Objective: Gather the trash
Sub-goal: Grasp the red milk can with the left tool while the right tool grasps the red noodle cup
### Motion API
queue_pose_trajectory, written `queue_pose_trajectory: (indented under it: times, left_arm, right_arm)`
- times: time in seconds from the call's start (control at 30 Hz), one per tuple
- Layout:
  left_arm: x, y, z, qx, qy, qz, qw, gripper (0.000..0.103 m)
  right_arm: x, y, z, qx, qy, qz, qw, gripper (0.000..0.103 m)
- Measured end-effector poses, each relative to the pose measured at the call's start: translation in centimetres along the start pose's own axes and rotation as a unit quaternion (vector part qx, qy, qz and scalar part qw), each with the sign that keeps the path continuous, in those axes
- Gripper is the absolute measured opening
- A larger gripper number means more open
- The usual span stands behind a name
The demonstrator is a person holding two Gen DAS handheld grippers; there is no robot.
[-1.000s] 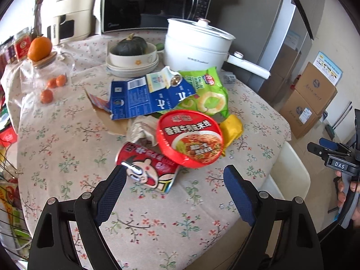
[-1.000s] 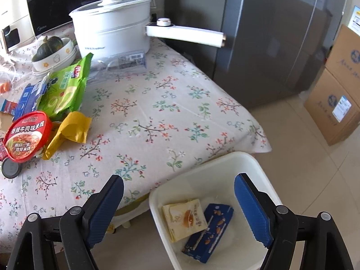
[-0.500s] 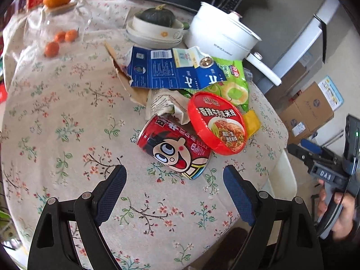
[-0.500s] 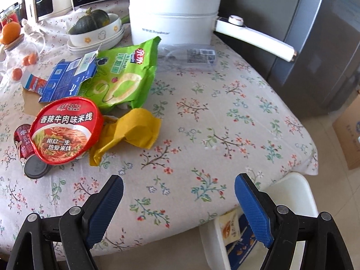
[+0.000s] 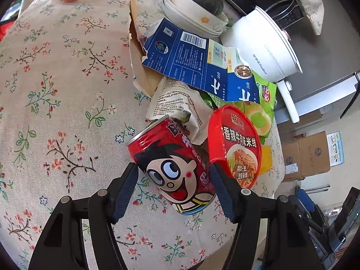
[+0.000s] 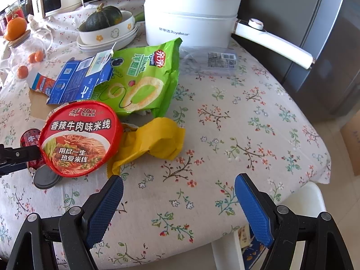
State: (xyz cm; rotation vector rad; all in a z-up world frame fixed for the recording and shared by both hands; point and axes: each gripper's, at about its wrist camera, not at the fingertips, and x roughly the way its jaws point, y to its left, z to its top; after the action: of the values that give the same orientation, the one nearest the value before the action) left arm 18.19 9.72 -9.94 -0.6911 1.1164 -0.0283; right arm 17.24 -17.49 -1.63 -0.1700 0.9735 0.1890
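A red cartoon can (image 5: 177,171) lies on its side on the floral tablecloth. My left gripper (image 5: 174,180) is open with its jaws on either side of the can. Beside the can is a red noodle-cup lid (image 5: 236,144), also in the right wrist view (image 6: 78,137). Around it lie a yellow wrapper (image 6: 155,141), a green snack bag (image 6: 144,83), a torn blue carton (image 5: 198,63) and a crumpled paper wrapper (image 5: 177,105). My right gripper (image 6: 178,202) is open and empty above the table's near edge. A white bin (image 6: 299,202) stands below the edge.
A white electric pot (image 6: 191,15) with a long handle stands at the back. A bowl with a squash (image 6: 105,27) is to its left. Tangerines (image 6: 29,63) and a glass jar lie far left. A clear plastic pack (image 6: 211,63) lies near the pot. A grey fridge (image 6: 315,33) is at right.
My left gripper has moved down and forward onto the can, jaws narrowing around it. My right gripper has moved from over the bin toward the table and the trash pile.
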Motion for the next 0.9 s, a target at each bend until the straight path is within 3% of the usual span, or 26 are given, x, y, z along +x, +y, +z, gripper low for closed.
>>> queue_pose_trajectory:
  times: [0.13, 0.3, 0.5, 0.73, 0.77, 0.8, 0.83, 0.87, 0.9]
  left_arm:
    - [0.5, -0.4, 0.1, -0.002, 0.002, 0.000, 1.0000, 0.067]
    - [-0.2, -0.9, -0.1, 0.038, 0.012, 0.015, 0.9991, 0.059]
    - [-2.0, 0.6, -0.6, 0.072, 0.021, 0.026, 0.9968, 0.057]
    - [-5.0, 2.7, -0.9, 0.093, -0.005, 0.035, 0.9950, 0.055]
    - [-5.5, 2.8, -1.0, 0.097, -0.010, 0.035, 0.9946, 0.052]
    - [-5.9, 2.8, -1.1, 0.101, -0.016, 0.036, 0.9941, 0.036]
    - [-6.4, 2.8, -1.2, 0.108, -0.023, 0.037, 0.9932, 0.008]
    - [-6.7, 2.9, -1.2, 0.110, -0.024, 0.034, 0.9931, 0.000]
    - [-6.9, 3.0, -1.2, 0.110, -0.026, 0.034, 0.9930, 0.000]
  right_arm:
    - [0.1, -0.1, -0.1, 0.000, 0.002, -0.001, 1.000, 0.085]
    - [-0.1, -0.4, -0.3, 0.004, 0.003, -0.003, 1.000, 0.085]
    - [-0.1, -0.1, -0.3, 0.004, 0.003, -0.001, 1.000, 0.085]
    - [0.5, 1.6, 0.0, 0.005, 0.014, 0.029, 0.999, 0.085]
    - [0.7, 1.9, 0.1, 0.007, 0.016, 0.037, 0.999, 0.085]
    - [0.8, 2.3, 0.1, 0.010, 0.018, 0.046, 0.999, 0.085]
    - [0.9, 2.7, 0.2, 0.011, 0.016, 0.050, 0.999, 0.085]
    - [0.9, 3.3, 0.2, 0.006, 0.011, 0.048, 0.999, 0.085]
    - [0.9, 4.1, 0.3, -0.005, 0.009, 0.045, 0.999, 0.085]
